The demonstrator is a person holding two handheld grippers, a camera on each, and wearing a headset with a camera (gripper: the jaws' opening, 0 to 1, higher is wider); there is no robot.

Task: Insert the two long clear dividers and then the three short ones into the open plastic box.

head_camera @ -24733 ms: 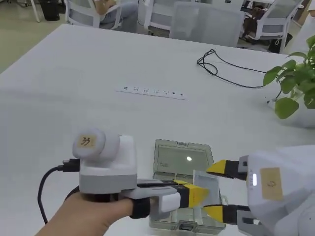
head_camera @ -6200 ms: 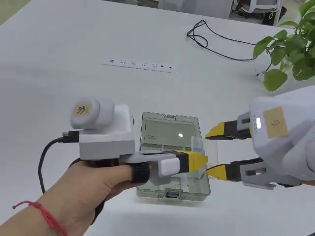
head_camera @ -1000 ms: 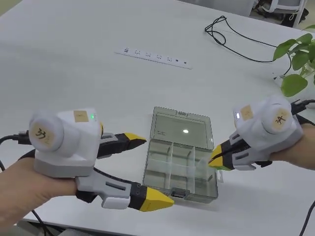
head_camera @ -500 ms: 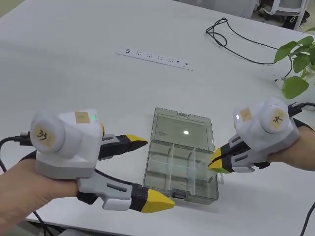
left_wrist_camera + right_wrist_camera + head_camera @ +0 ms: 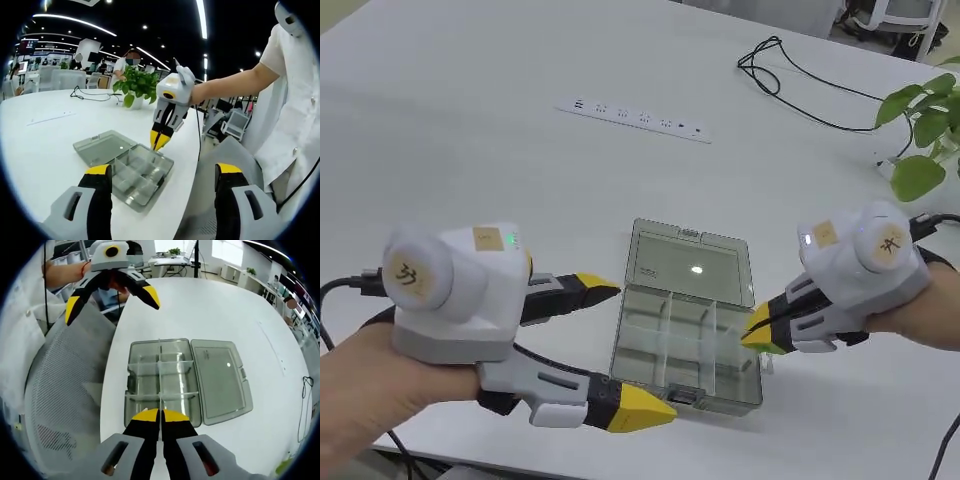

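The open clear plastic box [image 5: 638,345] lies near the table's front edge, lid [image 5: 690,265] flat behind it. Clear dividers [image 5: 160,367] stand in it, one long piece crossed by short ones. My right gripper [image 5: 758,335] is shut, its yellow tips down at the box's right end, touching the top of a clear divider [image 5: 153,154]. I cannot tell whether anything thin is pinched between them. My left gripper [image 5: 615,350] is open and holds nothing, hovering left of the box. The right gripper view looks along the box [image 5: 142,352] towards the left gripper [image 5: 112,302].
A white power strip [image 5: 635,115] lies behind the box, with a black cable [image 5: 800,70] and a green plant [image 5: 920,140] at the back right. The table's front edge runs just below the box. A mesh chair [image 5: 60,400] stands off that edge.
Over the last second almost nothing moved: the right gripper stayed shut at the box's right end and the left stayed open. Earlier, the left gripper held a clear divider over the box.
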